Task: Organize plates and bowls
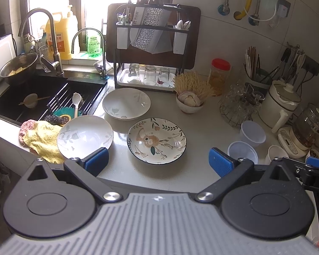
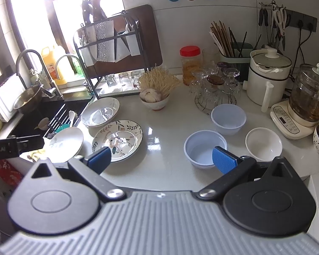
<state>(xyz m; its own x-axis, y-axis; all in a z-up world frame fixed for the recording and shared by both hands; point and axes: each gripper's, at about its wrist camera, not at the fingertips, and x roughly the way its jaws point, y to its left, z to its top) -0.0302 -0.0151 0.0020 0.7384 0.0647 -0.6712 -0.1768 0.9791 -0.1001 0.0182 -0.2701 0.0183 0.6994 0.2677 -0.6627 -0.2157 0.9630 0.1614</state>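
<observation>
Nothing stacked yet
Both our grippers, left gripper and right gripper, gape wide (empty), floral plate just ahead, plastic bowls loose.

window blown out; countertop glare; fisheye edges curved; focus sharp

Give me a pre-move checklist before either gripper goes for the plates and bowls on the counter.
1. Left gripper open and empty: ok.
2. Right gripper open and empty: ok.
3. Three plates lie flat and unstacked, the patterned plate, the far white plate and the near white plate: ok.
4. Near white plate free of the yellow cloth: cannot tell; its edge meets the cloth.
5. Two plastic bowls and the white bowl upright and apart: ok.
6. Near plastic bowl dry inside: cannot tell.
</observation>
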